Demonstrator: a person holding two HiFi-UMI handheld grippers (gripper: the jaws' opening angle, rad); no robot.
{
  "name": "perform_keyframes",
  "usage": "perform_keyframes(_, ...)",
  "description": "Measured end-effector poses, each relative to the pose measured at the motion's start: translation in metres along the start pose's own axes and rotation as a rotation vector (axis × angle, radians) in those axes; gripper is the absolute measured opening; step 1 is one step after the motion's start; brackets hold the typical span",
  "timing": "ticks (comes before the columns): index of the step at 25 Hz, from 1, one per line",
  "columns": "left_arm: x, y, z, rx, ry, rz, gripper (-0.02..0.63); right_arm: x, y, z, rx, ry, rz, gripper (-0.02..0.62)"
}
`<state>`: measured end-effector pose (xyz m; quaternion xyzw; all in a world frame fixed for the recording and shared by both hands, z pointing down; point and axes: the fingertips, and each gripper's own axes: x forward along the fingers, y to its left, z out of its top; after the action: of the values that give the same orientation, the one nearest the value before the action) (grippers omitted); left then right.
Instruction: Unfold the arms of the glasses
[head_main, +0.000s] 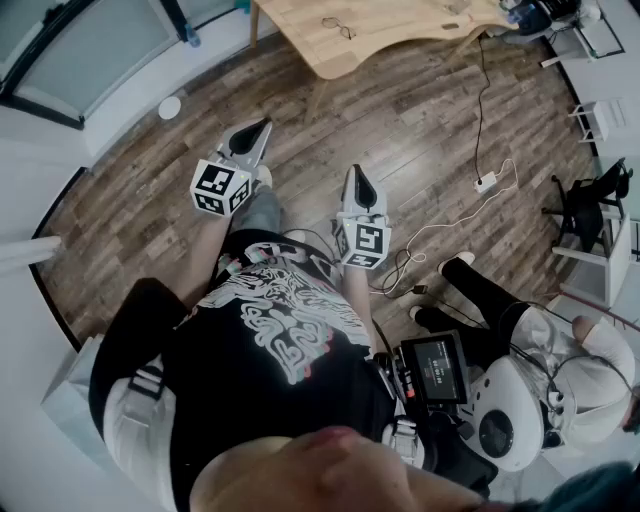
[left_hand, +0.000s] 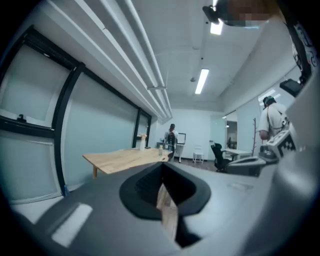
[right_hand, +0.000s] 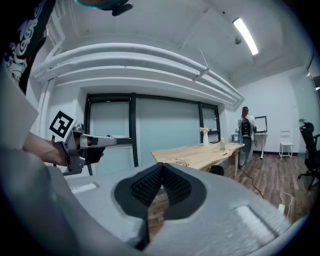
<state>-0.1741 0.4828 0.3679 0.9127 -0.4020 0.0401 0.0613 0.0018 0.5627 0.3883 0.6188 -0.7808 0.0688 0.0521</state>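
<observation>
The glasses (head_main: 338, 27) lie folded on the light wooden table (head_main: 380, 40) at the top of the head view, far ahead of me; in the right gripper view the glasses (right_hand: 181, 162) are a small dark outline on the table's near end. My left gripper (head_main: 262, 126) is held over the wooden floor, jaws shut with nothing in them. A little to its right, my right gripper (head_main: 357, 171) is also shut and holds nothing. In the left gripper view the left gripper (left_hand: 161, 165) points at the table (left_hand: 125, 158) from a distance.
A white disc (head_main: 169, 107) lies on the floor at left. A power strip (head_main: 486, 183) and its cable trail across the floor at right, near a black chair (head_main: 590, 200). A vase (right_hand: 205, 137) and a bottle (right_hand: 222, 145) stand on the table's far end. A person (right_hand: 246, 127) stands beyond it.
</observation>
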Motion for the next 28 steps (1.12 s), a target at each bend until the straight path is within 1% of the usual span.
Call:
perform_keyframes(4,-0.001,0.005,0.002,0.009,-0.003,0.01,-0.011,0.003,0.001,0.001,0.002,0.003,0.0,-0.002)
perform_keyframes(10,0.002,0.009,0.001,0.003,-0.001,0.006,-0.011,0.009,0.001,0.0,0.002,0.003,0.001,-0.002)
perform_keyframes(17,0.0,0.014,0.005,-0.001,-0.015,0.021,-0.011,0.013,0.002,0.002,-0.008,-0.003,0.013,-0.002)
perform_keyframes(21,-0.006,0.019,0.006,-0.051,-0.029,0.044,-0.011,0.013,0.004,0.004,-0.005,-0.009,0.033,-0.002)
perform_keyframes(23,-0.006,0.021,0.009,-0.062,-0.034,0.054,-0.011,0.012,0.003,0.008,-0.007,-0.019,0.038,-0.001)
perform_keyframes(28,-0.006,0.016,0.012,-0.043,-0.033,0.057,-0.011,0.009,0.001,0.01,-0.006,-0.03,0.049,-0.002)
